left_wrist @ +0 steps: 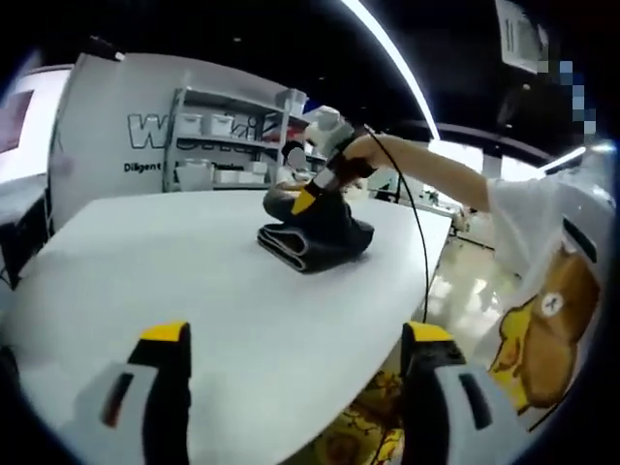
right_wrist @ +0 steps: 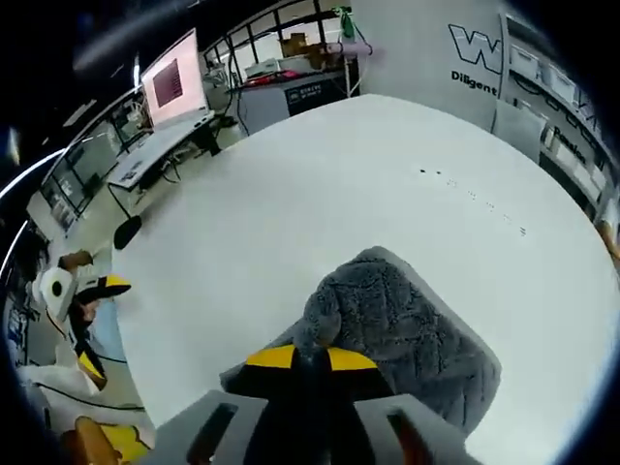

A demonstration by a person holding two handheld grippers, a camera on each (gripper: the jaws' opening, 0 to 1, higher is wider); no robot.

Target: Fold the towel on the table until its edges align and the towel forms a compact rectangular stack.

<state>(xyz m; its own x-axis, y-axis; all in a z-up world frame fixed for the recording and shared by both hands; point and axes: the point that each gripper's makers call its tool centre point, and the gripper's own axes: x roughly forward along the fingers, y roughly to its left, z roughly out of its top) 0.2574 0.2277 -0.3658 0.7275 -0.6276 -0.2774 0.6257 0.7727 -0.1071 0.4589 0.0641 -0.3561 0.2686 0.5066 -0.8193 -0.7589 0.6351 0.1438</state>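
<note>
Two grippers: right gripper (right_wrist: 310, 360) pinched shut on the folded grey towel (right_wrist: 412, 334) on the white bench (right_wrist: 320, 184); left gripper (left_wrist: 295, 363) hangs open, well apart.

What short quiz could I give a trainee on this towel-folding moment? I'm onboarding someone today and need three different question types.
1. True or false: the left hand-held gripper is pinching the towel.
2. Which hand-held gripper is at the towel? A) left B) right C) both
3. Fill in: the folded grey towel lies on the white ____.

Key:
1. False; its jaws stand open over the bare table.
2. B; the right hand-held gripper has its jaws together at the towel's edge.
3. table
</note>
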